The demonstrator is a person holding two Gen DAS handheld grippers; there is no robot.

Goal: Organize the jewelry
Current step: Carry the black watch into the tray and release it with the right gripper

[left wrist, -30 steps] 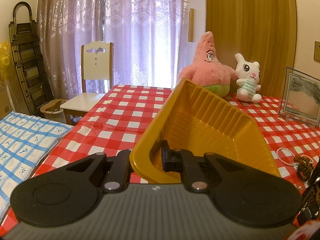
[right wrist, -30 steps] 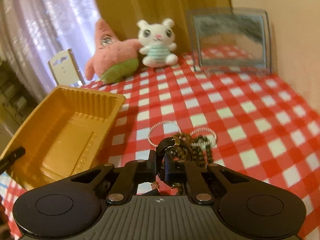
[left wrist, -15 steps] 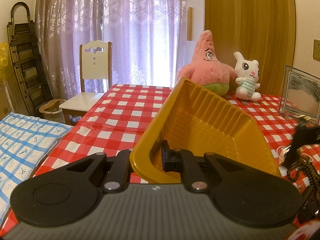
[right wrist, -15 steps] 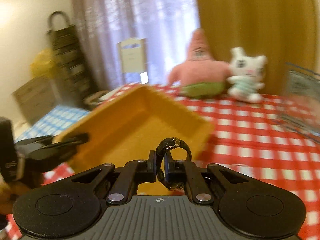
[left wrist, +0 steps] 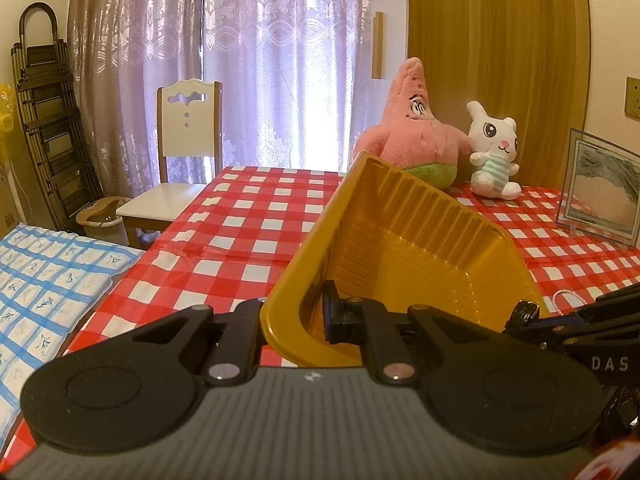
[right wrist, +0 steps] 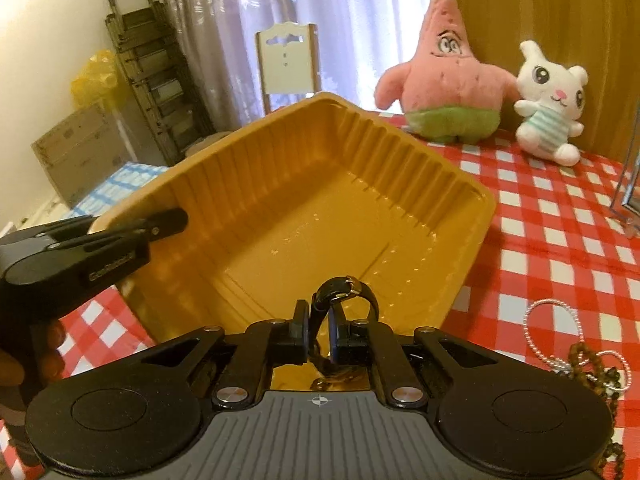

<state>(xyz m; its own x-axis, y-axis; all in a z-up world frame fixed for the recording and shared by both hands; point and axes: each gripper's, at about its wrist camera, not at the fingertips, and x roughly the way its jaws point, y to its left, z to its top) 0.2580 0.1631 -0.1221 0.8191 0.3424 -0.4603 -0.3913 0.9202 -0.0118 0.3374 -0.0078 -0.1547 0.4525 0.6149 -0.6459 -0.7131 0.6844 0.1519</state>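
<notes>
Right claw (right wrist: 318, 330) shifted over one tray (right wrist: 304, 216)

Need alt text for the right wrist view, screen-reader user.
The right gripper holds a black strap watch over a tilted yellow tray, whose left rim the left gripper clamps. Behind on the red checked table sit a pink star plush and a white bunny plush; pearl and bead bracelets lie at right.

Your left tongs (left wrist: 294, 316) clamp the tilted tray's rim (left wrist: 280, 300); your right tongs (right wrist: 318, 330) pinch a watch strap (right wrist: 344, 292) above it.
</notes>
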